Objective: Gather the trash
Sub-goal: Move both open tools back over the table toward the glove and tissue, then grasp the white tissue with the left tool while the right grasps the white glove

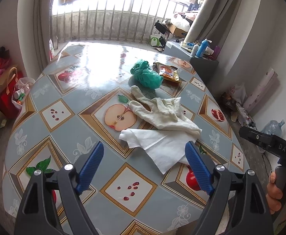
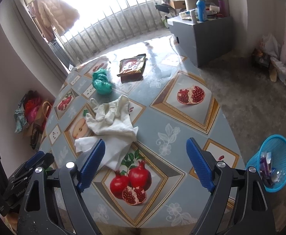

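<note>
White tissue (image 1: pixel 158 148) between left claw (image 1: pixel 144 166) (open)

bright daylight floods through a barred window (image 1: pixel 111 17) onto the glossy fruit-patterned desk (image 1: pixel 68 117); pale walls, curtains (image 1: pixel 207 19), a grey cabinet (image 2: pixel 207 37), rough grey concrete floor (image 2: pixel 250 101).

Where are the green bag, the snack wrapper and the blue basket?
green bag (image 1: pixel 145 74), left wrist view, middle of the crumpled bundle.
snack wrapper (image 2: pixel 133 65), right wrist view, centre of its printed face.
blue basket (image 2: pixel 280 146), right wrist view, inner mesh wall.
</note>
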`<state>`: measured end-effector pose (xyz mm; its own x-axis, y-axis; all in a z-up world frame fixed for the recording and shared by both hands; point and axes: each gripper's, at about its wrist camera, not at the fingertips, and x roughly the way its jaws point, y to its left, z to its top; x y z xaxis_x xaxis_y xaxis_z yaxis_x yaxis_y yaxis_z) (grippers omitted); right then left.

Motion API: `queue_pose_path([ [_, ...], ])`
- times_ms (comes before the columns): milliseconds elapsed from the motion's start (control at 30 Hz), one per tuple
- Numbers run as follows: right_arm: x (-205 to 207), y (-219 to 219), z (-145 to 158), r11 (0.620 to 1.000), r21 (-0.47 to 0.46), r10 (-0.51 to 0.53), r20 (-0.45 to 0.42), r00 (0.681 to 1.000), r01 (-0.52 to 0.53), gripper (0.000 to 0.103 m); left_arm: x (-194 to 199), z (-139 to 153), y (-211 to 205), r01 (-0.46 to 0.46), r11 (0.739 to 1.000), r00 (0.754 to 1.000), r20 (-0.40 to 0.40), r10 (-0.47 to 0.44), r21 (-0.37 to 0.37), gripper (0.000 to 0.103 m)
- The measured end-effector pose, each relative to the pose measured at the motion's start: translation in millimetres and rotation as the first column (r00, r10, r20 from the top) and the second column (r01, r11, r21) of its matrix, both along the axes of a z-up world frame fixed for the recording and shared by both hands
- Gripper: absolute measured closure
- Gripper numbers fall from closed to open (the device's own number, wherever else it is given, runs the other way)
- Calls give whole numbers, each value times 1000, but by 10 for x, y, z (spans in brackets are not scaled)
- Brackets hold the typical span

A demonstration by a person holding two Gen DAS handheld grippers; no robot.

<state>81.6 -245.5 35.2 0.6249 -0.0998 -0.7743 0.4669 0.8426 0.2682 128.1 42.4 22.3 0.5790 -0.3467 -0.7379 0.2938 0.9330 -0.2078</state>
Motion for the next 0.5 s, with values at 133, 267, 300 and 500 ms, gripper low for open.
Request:
queue_pose_path([
  [133,-20,8,26,1000,7,7,16,1000,-7,22,14,-31,-5,-5,1000,1000,-8,5,-7,20],
  [267,-54,4,25,1000,20,8,26,1000,-9,22,30,-46,-50,5,1000,1000,-13,-6,-28,20],
  [300,-55,-5,18,1000,23,7,25,1000,-8,22,31,-42,-60,9,999,1000,-10,-9,-33,20],
  [500,-60,-25,-40,998,69,-3,42,999,0,22,-9,-34,-64,26,998,999,33,-25,-48,20],
])
